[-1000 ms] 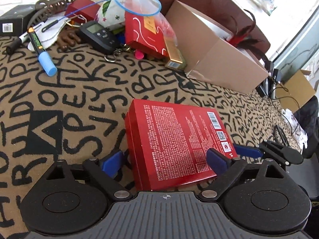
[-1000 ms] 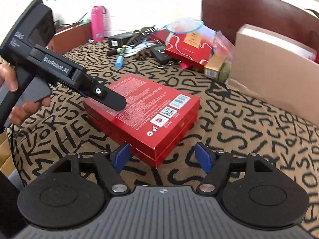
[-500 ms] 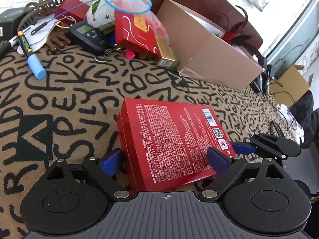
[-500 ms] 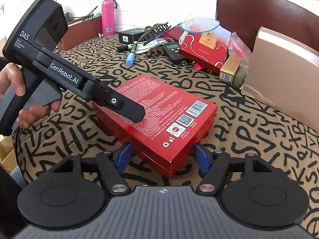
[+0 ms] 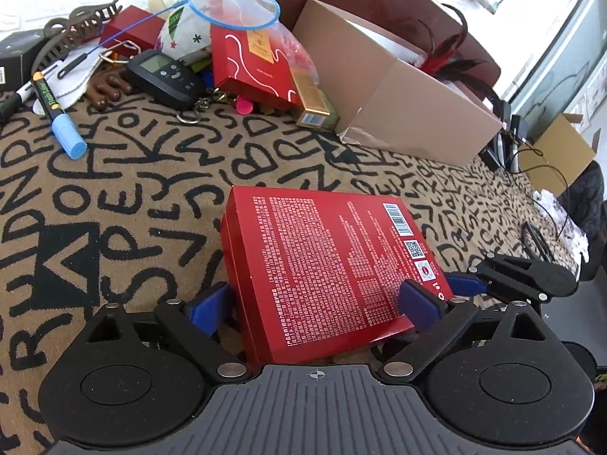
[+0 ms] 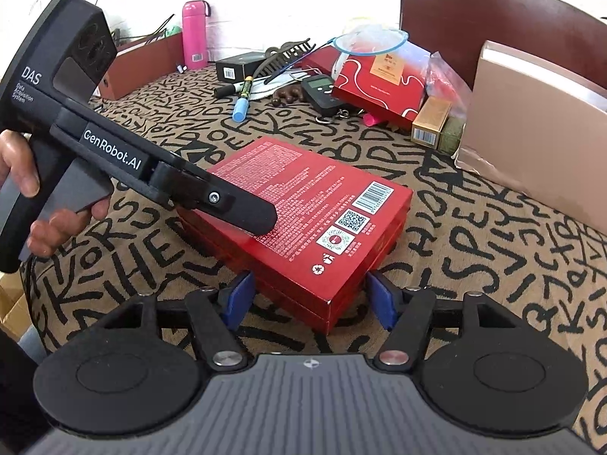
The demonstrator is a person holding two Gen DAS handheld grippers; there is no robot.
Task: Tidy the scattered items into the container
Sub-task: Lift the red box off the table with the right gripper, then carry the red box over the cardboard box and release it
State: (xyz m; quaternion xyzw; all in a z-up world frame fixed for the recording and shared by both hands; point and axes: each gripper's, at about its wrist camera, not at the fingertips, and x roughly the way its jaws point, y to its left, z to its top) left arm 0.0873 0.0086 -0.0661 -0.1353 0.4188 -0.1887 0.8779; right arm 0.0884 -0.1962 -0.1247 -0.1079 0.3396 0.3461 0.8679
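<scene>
Two spread grippers, left gripper and right gripper, straddling adjacent corners of flat red printed cardboard box, neither clamped, apparently sharing its width for a lift toward open tan cardboard container beyond that box.

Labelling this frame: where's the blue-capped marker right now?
The blue-capped marker lies on the lettered tablecloth at the left end of the clutter pile in the left wrist view, beside the brown hair claw, far beyond the big red box.
</scene>
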